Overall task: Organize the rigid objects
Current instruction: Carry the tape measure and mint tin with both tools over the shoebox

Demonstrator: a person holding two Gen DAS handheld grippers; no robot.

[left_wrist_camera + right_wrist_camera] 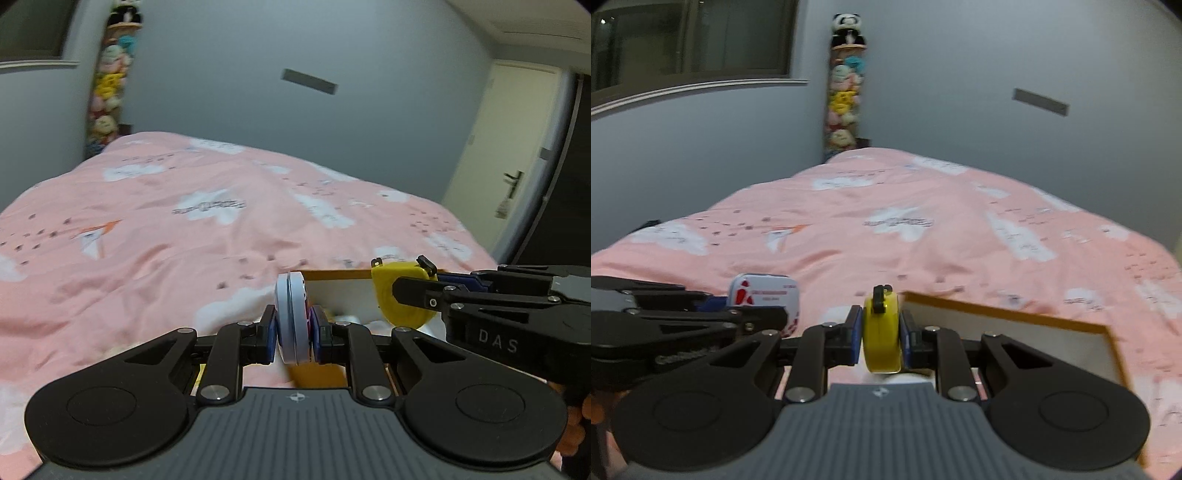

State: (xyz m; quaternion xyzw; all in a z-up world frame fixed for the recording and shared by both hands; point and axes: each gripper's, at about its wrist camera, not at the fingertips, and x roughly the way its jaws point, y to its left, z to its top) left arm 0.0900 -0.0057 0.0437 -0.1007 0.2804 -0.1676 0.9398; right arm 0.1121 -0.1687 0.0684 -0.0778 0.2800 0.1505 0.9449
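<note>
My left gripper (293,334) is shut on a flat white tin (291,317) held on edge above the pink bed. The tin also shows in the right wrist view (764,295), with red marks on its face. My right gripper (881,338) is shut on a yellow tape measure (881,332), held upright. The tape measure also shows in the left wrist view (400,295), just right of the tin. An open box with a yellow rim and white inside (1015,328) lies on the bed under and ahead of both grippers; its rim shows in the left wrist view (340,275).
The pink bedspread with white clouds (184,229) fills the scene. A column of plush toys (844,96) stands in the far corner. A white door (506,158) is at the right. A window (690,40) is on the left wall.
</note>
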